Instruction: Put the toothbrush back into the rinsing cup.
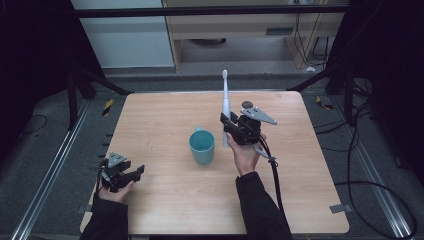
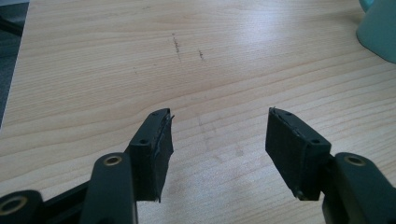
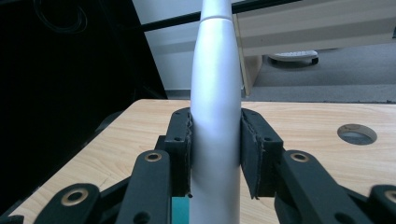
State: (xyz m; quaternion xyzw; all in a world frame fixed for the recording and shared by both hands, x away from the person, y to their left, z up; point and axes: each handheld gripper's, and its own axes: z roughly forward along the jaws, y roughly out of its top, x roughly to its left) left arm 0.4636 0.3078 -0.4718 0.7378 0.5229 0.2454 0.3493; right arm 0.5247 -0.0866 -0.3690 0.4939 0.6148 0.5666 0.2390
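My left gripper point(image 1: 131, 174) sits low at the near left corner of the tabletop point(image 1: 165, 210), close to both the near edge and the left edge, and its fingers point(image 2: 153, 149) stand wide apart with bare wood between them and nothing held. Ahead of them in the left gripper view lies an open stretch of pale wood with a few faint dark scuffs, and the teal mug point(image 2: 378, 30) shows at the upper right corner, well apart from my left fingers. In the high view the mug point(image 1: 202, 146) stands upright near the middle of the tabletop, its handle turned toward the far side, with free room all round it. Just beside it to the right, my right gripper point(image 1: 227, 124) is raised, its fingers point(image 3: 180, 151) clamped on the thick lower body of the white electric toothbrush point(image 1: 226, 102), one on each side. The toothbrush point(image 3: 215, 126) stands close to upright, its slim neck and brush head rising above the gripper toward the far edge. Past my right gripper a small round hole point(image 3: 357, 134) sits in the wood near the far edge. The right half of the tabletop lies open out to its right edge.
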